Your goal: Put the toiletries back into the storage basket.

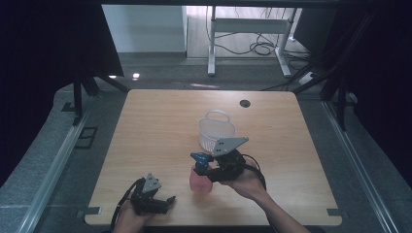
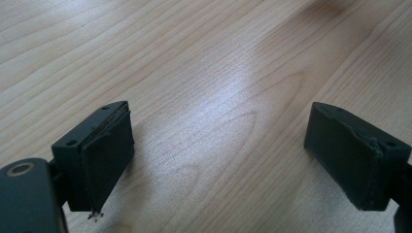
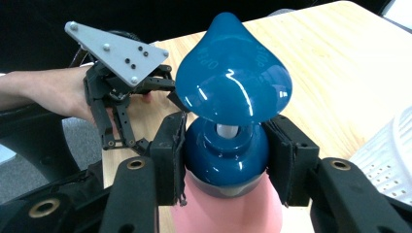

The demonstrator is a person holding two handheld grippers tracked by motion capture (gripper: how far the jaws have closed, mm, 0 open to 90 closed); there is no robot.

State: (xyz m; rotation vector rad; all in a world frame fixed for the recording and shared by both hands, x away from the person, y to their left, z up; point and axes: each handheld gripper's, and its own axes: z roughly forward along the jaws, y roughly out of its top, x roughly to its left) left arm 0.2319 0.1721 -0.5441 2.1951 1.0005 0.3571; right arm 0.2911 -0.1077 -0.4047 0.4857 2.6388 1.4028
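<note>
A: Gripping a pink spray bottle (image 1: 199, 180) by its blue cap, the right gripper (image 1: 210, 170) sat just below the centre of the high view, with its jaws pressed on either side of the cap's collar. The bottle stood on the wooden table (image 1: 155, 126), low in the frame, with the white basket (image 1: 216, 130) just above it and near the gripper's grey plate.

B: And the left gripper (image 1: 163, 203)?

A: At the lower left of the high view it rested near the table's front edge, well apart from the bottle. Its own view showed the jaws spread wide with nothing but bare wood between them.

B: What could have gone wrong from there?

A: In my judgement, the hold was the risk. The pads met a smooth, rounded collar, so the bottle could have slipped or swung if lifted quickly. A careless move toward the basket might also have knocked it, since the two stood close.

B: What did the right gripper view add?

A: It showed the blue nozzle (image 3: 233, 77) bulging above the jaws at the frame's centre, the pads tight on the collar below, and the left gripper off at the upper left. The high view alone gave the whole layout, and I could not tell from it whether the bottle's base touched the table.
</note>
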